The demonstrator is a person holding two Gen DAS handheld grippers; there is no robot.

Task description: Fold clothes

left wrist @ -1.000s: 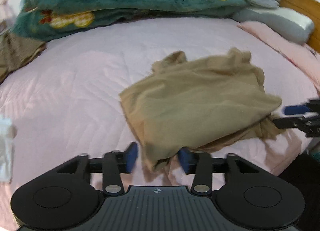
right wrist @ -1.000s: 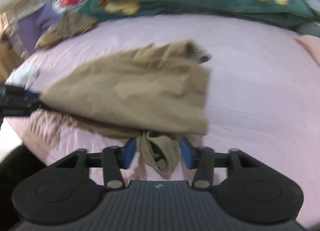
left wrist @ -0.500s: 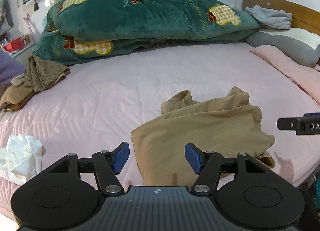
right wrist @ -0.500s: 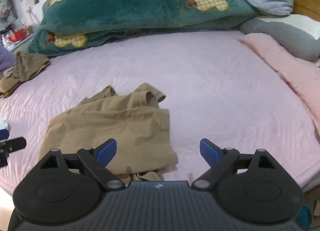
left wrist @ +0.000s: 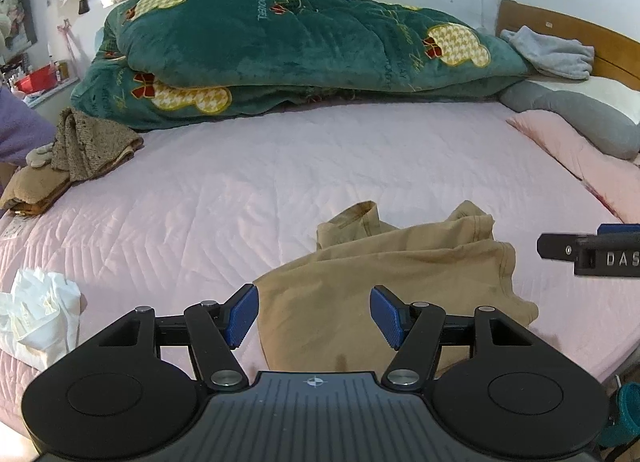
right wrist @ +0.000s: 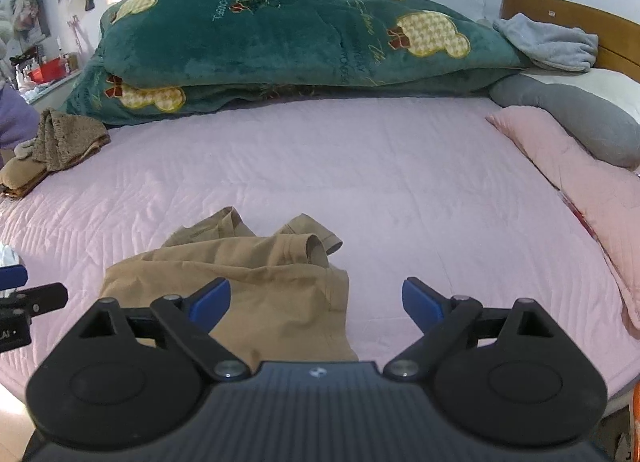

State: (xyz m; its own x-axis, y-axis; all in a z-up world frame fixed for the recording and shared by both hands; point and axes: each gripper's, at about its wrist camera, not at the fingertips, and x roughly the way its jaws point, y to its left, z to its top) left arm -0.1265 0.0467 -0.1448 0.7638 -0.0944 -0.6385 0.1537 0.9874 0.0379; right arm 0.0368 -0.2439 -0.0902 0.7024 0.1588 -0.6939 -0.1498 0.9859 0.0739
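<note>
A tan garment [left wrist: 384, 278] lies folded in a loose rectangle on the pink bed near its front edge, two rumpled ends sticking out at its far side. The same tan garment [right wrist: 256, 290] shows low and left in the right wrist view. My left gripper [left wrist: 314, 316] hovers open above the garment's near left part, nothing between its blue pads. Over the garment's right edge, my right gripper [right wrist: 316, 304] stands wide open and holds nothing. The right gripper's tip [left wrist: 588, 252] shows at the far right of the left wrist view.
A dark green quilt [left wrist: 296, 50] is heaped along the back of the pink bed sheet [left wrist: 280, 182]. Brown folded clothes [left wrist: 76, 150] sit at the left edge, a white cloth [left wrist: 38, 318] at the near left. Grey and pink pillows [left wrist: 580, 134] and a wooden headboard [left wrist: 576, 38] lie right.
Both grippers let go of the tan garment, opened, and pulled back and up. The garment now rests flat on the bed.
</note>
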